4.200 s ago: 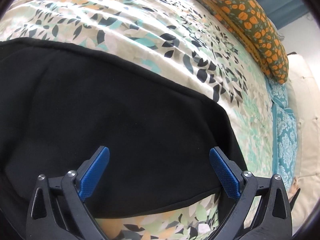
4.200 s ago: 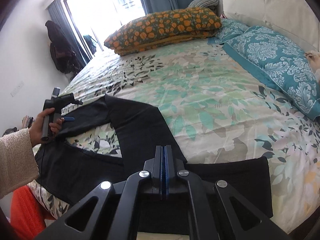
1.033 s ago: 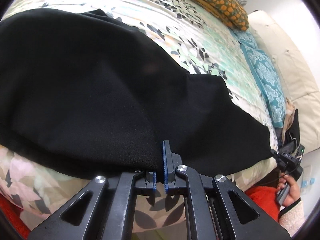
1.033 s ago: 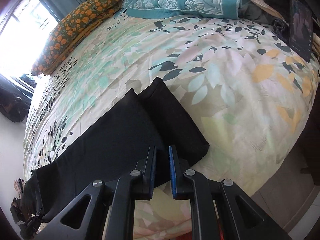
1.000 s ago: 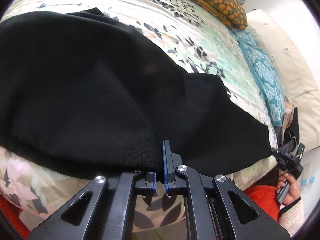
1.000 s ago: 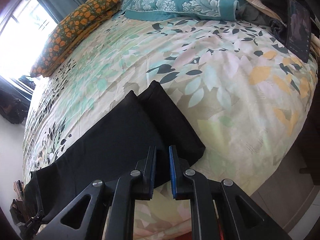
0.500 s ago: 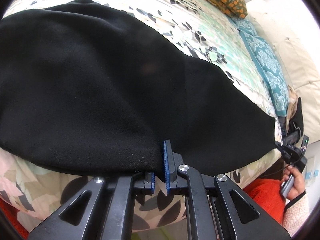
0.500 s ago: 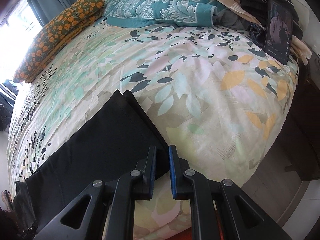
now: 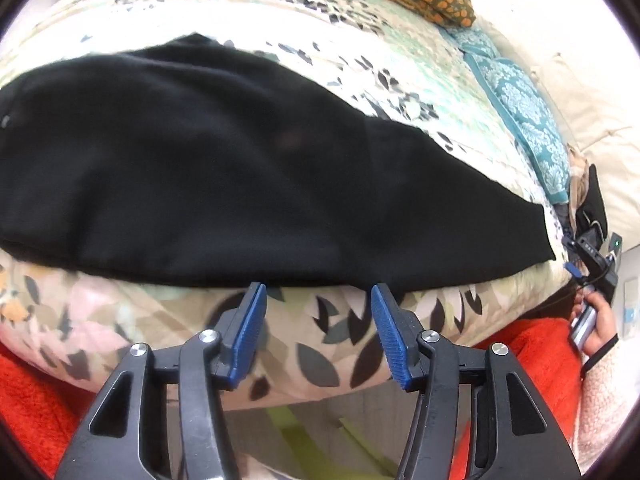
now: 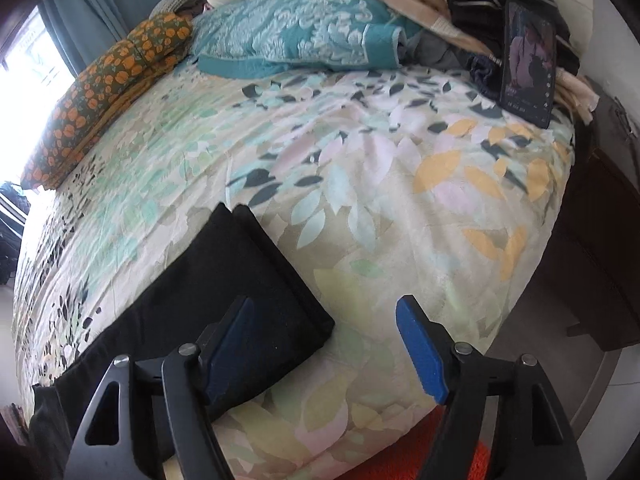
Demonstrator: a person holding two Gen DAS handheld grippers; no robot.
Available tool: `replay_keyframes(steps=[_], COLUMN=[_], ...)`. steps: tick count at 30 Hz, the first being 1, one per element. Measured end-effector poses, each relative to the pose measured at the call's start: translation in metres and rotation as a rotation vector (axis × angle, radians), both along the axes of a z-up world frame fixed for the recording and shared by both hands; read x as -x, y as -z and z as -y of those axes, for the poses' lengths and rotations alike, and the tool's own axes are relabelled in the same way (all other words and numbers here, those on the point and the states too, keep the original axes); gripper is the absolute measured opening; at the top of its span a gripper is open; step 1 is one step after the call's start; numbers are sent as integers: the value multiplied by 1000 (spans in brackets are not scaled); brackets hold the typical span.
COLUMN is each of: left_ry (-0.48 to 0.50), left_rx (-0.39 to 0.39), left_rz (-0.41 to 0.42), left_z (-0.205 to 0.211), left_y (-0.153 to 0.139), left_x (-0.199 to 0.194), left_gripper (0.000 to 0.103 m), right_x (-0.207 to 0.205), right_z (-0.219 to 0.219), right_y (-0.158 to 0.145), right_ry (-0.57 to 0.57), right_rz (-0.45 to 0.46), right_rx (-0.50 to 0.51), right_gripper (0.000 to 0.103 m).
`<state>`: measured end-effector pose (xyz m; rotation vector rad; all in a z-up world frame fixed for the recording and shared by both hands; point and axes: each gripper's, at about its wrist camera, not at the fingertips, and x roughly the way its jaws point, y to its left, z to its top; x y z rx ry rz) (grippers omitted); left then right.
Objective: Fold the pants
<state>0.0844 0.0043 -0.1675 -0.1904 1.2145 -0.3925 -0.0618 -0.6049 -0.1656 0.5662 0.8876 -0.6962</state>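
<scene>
A: Across the bed (image 10: pixel 400 184), on the leaf-print cover, what lies around the pants?

B: At the head end, an orange-flowered pillow (image 10: pixel 108 92) and a teal patterned pillow (image 10: pixel 304 36). Beside the teal one is a heap of clothes (image 10: pixel 452 32) with a phone (image 10: pixel 528 60) propped upright against it, screen lit. A dark wooden cabinet (image 10: pixel 600 232) stands just beside the bed, and an orange rug (image 9: pixel 28 400) shows below the bed's edge.

A: And the pants themselves?

B: The black pants (image 9: pixel 240 168) lie flat along the near edge of the bed, folded lengthwise, one leg on the other. In the right wrist view the two leg ends are stacked and slightly offset. Nothing lies on top of them.

A: The left gripper (image 9: pixel 318 300)?

B: Its jaws are opening, about halfway apart, with only bed cover between the blue pads. The tips sit just at the pants' near edge; it has hold of nothing.

A: The right gripper (image 10: pixel 324 312)?

B: Also opening, wider. Its left pad hangs over the corner of the leg ends, the other over bare cover; neither pad presses on the cloth. From the left wrist view it shows at the far right, in a hand (image 9: pixel 596 320) with a fuzzy pale sleeve.

A: Any writing to read?

B: The phone screen has small marks, too small to make out.
</scene>
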Motion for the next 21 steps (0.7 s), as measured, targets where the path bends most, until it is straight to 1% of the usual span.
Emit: replay_keyframes(steps=[1,2,4,5,7,9,10,11,12,13,14,15,16,17,18,19,20,21], left_ry=[-16,-27,-28,-1,64,121,121,110,86,60,37,31,41,59,83,103,115,115], left_rx=[-26,-53,-92,-115,-219,-317,-369,-374,-369,-366,-332,-268,-215,-196,-199,-216,-235,-254], left_rz=[44,81,128,135,134,124,105,105,99,77,71,88,109,126,139,138,121,92], left_z=[-8,-13,-17,-12,3,20,23,20,18,15,9,6,9,16,27,40,54,63], left_y=[-6,-10,-10,-5,13,36,46,48,43,38,30,20,12,8,7,11,20,32], left_x=[-4,-9,-24,-32,-46,-54,-57,-56,-55,-54,-53,-52,-57,-62,-69,-78,-90,-106], left_gripper=[59,60,61,62,62,62,65,65,65,63,63,64,69,71,72,72,72,72], right_x=[-5,-13,-36,-51,-81,-107,-118,-125,-130,-127,-123,-120,-118,-116,-115,-113,-112,-112], right_z=[-12,-27,-68,-95,-152,-199,-212,-218,-216,-208,-201,-196,-195,-194,-194,-194,-193,-192], right_y=[-9,-16,-20,-16,0,25,40,61,78,81,78,77,76,75,76,78,79,80], right_ry=[-55,-128,-302,-408,-606,-736,-766,-767,-744,-707,-660,-634,-634,-647,-659,-662,-656,-646], right_rz=[10,29,49,37,-16,-78,-117,-183,-236,-184,-163,-176,-178,-174,-172,-169,-162,-154], right_rx=[31,39,26,16,27,51,54,56,48,31,29,34,41,47,58,69,73,69], right_gripper=[73,73,74,76,76,76,76,76,76,83,84,84,86,87,88,91,95,96])
